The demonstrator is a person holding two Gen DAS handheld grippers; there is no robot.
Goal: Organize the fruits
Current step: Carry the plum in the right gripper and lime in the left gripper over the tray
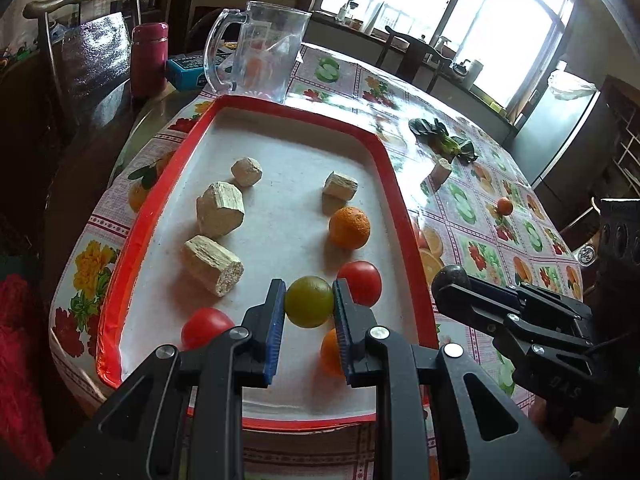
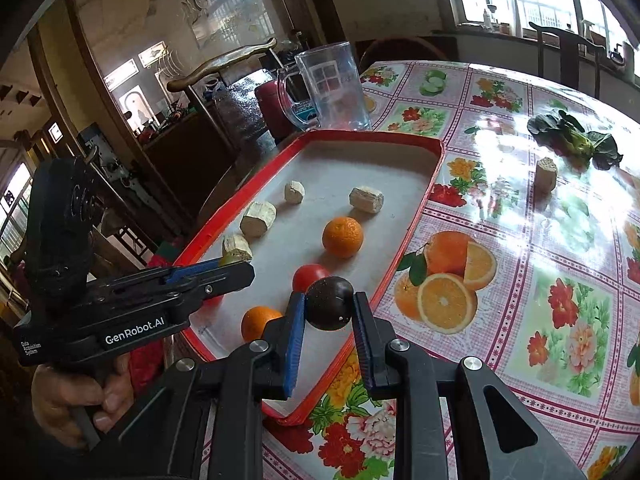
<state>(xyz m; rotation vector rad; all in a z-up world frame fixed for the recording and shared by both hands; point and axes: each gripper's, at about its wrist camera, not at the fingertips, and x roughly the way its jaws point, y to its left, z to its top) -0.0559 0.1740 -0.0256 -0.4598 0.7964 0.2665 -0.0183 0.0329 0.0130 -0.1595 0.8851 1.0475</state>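
My left gripper (image 1: 309, 303) is shut on a green-yellow round fruit (image 1: 309, 300) and holds it over the near part of the red-rimmed tray (image 1: 396, 184). My right gripper (image 2: 329, 309) is shut on a dark purple round fruit (image 2: 329, 302) over the tray's right rim (image 2: 416, 216); it also shows in the left wrist view (image 1: 450, 282). In the tray lie an orange (image 1: 349, 227), a red tomato (image 1: 362, 282), a second tomato (image 1: 206, 326), a second orange (image 1: 331, 352) and several pale sugarcane chunks (image 1: 220, 210). A small orange (image 1: 505, 205) sits on the table.
A clear glass pitcher (image 1: 266, 52) stands behind the tray. A maroon flask (image 1: 149, 58) and a blue box (image 1: 192, 68) are at the far left. A leafy green (image 2: 576, 138) and one cane chunk (image 2: 546, 174) lie on the floral tablecloth. Chairs surround the table.
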